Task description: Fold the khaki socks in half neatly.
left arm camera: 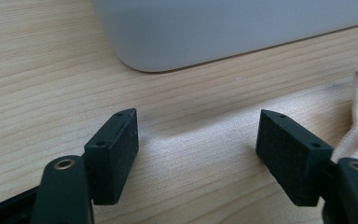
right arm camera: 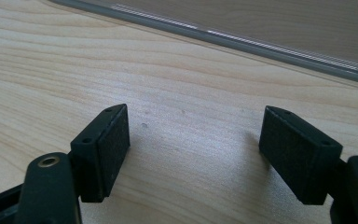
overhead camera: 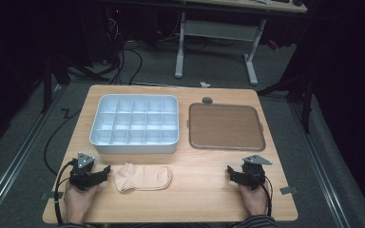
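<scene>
Both jaw sets stood wide apart, nothing held. Left gripper (overhead camera: 105,170) sat just left of the sock (overhead camera: 142,177), which lay flat in front of the divided box (overhead camera: 135,145). Right gripper (overhead camera: 230,171) rested near the brown tray (overhead camera: 226,145).

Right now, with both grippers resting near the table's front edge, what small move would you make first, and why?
Probably slide the left gripper sideways onto the cuff end of the beige sock. Its jaws stand open and empty, and the sock lies just beside them, flat on the wooden table in front of the white compartment box. The right gripper, also open, sits farther off.
</scene>
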### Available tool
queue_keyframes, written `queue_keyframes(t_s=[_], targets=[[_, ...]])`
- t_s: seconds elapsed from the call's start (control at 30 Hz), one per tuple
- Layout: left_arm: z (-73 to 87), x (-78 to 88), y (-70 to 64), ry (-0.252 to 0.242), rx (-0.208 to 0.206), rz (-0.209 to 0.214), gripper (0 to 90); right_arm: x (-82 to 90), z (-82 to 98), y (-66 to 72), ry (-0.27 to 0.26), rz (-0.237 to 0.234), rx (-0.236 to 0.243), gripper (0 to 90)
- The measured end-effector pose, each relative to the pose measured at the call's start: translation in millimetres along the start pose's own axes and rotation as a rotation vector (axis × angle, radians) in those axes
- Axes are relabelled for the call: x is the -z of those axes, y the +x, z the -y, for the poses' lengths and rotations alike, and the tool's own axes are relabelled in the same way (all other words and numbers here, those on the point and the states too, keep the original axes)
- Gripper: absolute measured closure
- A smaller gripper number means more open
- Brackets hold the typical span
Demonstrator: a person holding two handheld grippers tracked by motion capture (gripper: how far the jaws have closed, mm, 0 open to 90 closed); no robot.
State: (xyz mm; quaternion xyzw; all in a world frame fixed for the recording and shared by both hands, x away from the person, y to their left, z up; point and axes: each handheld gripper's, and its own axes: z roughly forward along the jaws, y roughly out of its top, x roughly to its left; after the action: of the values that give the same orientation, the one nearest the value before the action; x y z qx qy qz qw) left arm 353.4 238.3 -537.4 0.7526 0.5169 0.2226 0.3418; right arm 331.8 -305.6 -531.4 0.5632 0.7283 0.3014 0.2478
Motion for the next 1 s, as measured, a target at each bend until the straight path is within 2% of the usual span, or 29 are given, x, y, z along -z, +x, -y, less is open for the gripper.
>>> queue_keyframes(t_s=[0.53, 0.67, 0.7, 0.77, 0.9, 0.97, 1.0], targets=[[0.5, 1.7, -1.9, -0.013, -0.005, 0.023, 37.4, -0.9, -1.2, 2.0, 0.0, -0.005, -0.005, 25.6], [0.0, 3.5, -3.4, -0.018, -0.005, 0.047, 37.5, 1.5, -0.5, 4.5, -0.002, 0.0, -0.008, 34.7], [0.0, 3.5, -3.4, -0.018, -0.005, 0.047, 37.6, 1.5, -0.5, 4.5, -0.002, 0.0, -0.008, 34.7], [-0.5, 7.2, -3.8, -0.033, 0.008, 0.073, 37.7, 3.6, -1.2, 6.5, 0.004, -0.003, -0.003, 43.1], [-0.5, 11.7, -5.1, -0.036, 0.003, 0.104, 39.3, 5.0, -1.0, 8.7, 0.003, -0.012, -0.006, 46.9], [-0.7, 16.2, -7.6, -0.048, 0.002, 0.133, 39.9, 7.6, -0.2, 14.2, -0.012, -0.02, 0.009, 49.8], [-0.7, 16.2, -7.6, -0.048, 0.002, 0.133, 40.2, 7.6, -0.2, 14.2, -0.012, -0.02, 0.009, 49.8]])
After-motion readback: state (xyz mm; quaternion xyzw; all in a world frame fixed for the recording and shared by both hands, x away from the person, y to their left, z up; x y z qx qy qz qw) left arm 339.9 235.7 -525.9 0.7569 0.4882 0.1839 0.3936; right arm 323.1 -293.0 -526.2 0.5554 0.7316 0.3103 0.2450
